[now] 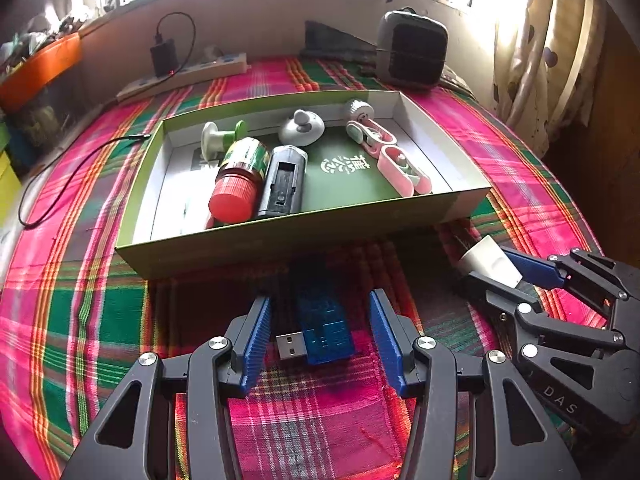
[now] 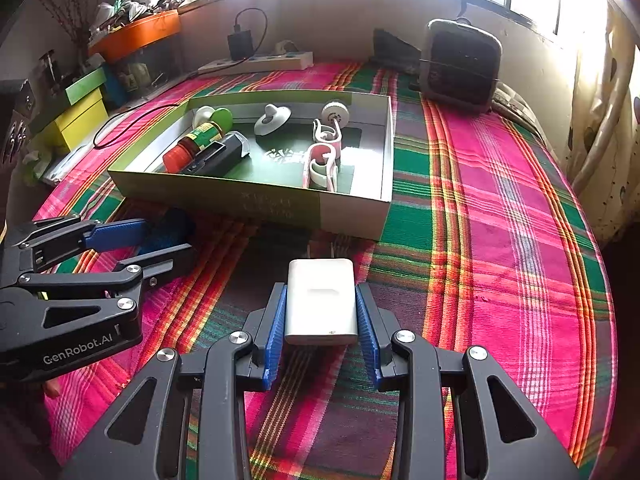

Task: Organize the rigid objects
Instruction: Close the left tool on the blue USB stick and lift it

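The left gripper (image 1: pixel 320 332) has its jaws spread wide. A blue see-through USB stick (image 1: pixel 320 330) lies flat on the plaid cloth (image 1: pixel 100 320) between them. The blue pads (image 1: pixel 256 344) stand on each side of the stick and do not touch it. Its metal plug points to the left.

The right gripper (image 2: pixel 321 320) has its jaws pinching a white charger block (image 2: pixel 321 300). The pads press on both of its long sides. Two metal prongs stick out of its far end. In the left wrist view the same block (image 1: pixel 490 262) shows at the right, near the right corner of the box.

A shallow green cardboard box (image 1: pixel 280 236) sits just past both grippers, on the cloth. In it, at the left, lie a green bottle with a red cap (image 1: pixel 238 178) and a black battery charger (image 1: pixel 282 182), side by side and touching. Behind the bottle is a white and green spool (image 1: pixel 222 136). In the middle at the far side is a small white round thing with a knob (image 1: pixel 301 127). At the right lie pink and white clips (image 1: pixel 396 160) and a small white wheel (image 1: pixel 359 110).

Far behind the box, by the wall, stand a grey heater (image 1: pixel 412 52) and a white power strip (image 1: pixel 192 74) with a black plug (image 1: pixel 163 56) in it.
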